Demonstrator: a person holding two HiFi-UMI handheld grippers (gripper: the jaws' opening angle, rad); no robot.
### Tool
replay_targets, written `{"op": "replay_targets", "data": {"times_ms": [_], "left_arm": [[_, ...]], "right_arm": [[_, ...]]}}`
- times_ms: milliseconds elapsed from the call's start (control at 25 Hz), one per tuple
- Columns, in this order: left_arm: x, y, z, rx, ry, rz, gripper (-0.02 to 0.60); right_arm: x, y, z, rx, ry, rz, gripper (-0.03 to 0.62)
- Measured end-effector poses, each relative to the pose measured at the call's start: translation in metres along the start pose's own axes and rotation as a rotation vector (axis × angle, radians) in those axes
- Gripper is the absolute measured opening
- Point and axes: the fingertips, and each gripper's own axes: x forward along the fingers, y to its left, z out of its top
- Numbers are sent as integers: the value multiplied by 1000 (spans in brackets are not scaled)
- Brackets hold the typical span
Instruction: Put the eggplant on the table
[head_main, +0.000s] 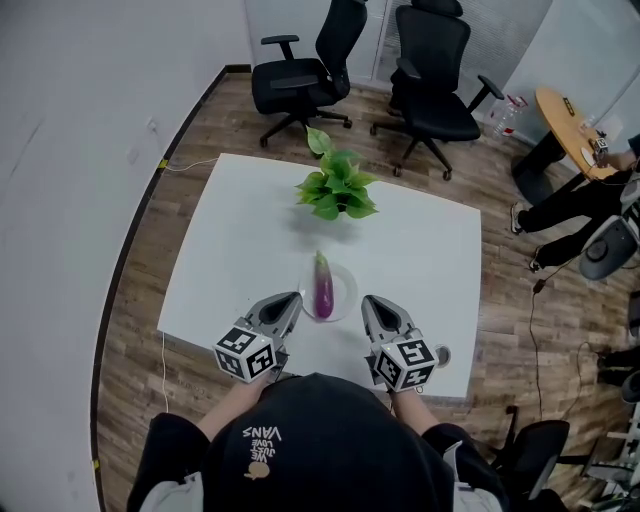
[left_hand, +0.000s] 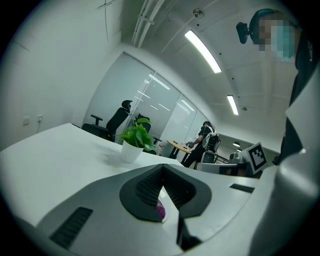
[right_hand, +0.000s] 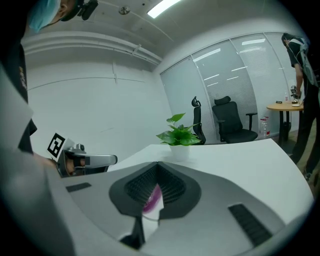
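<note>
Head view first: the eggplant (head_main: 323, 288) lies on a plate (head_main: 346, 290) near my edge of the counter (head_main: 230, 250), not yet on the bare top. It sits between my two grippers and just ahead of them. Its long axis runs straight away from me, stem end toward the plant (head_main: 335, 187). My left gripper (head_main: 293, 300) is the nearer one, just beside the plate's rim; my right gripper (head_main: 370, 303) stands a little farther off. Both sets of jaws are clenched, nothing between them. Each gripper view gives only a purple sliver below the closed tips, and the plate's rim blends into the white top.
</note>
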Motion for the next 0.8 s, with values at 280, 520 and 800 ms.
{"op": "replay_targets", "data": {"times_ms": [280,520,800], "left_arm": [[1,-1,1,8,-4,5,11],[1,-3,3,5,-4,5,11],[3,1,4,0,-1,9,11]], "right_arm": [[0,1,3,-13,-3,2,18],[-1,0,7,-22,-6,7,18],[2,-1,4,-20,4,10,18]]}}
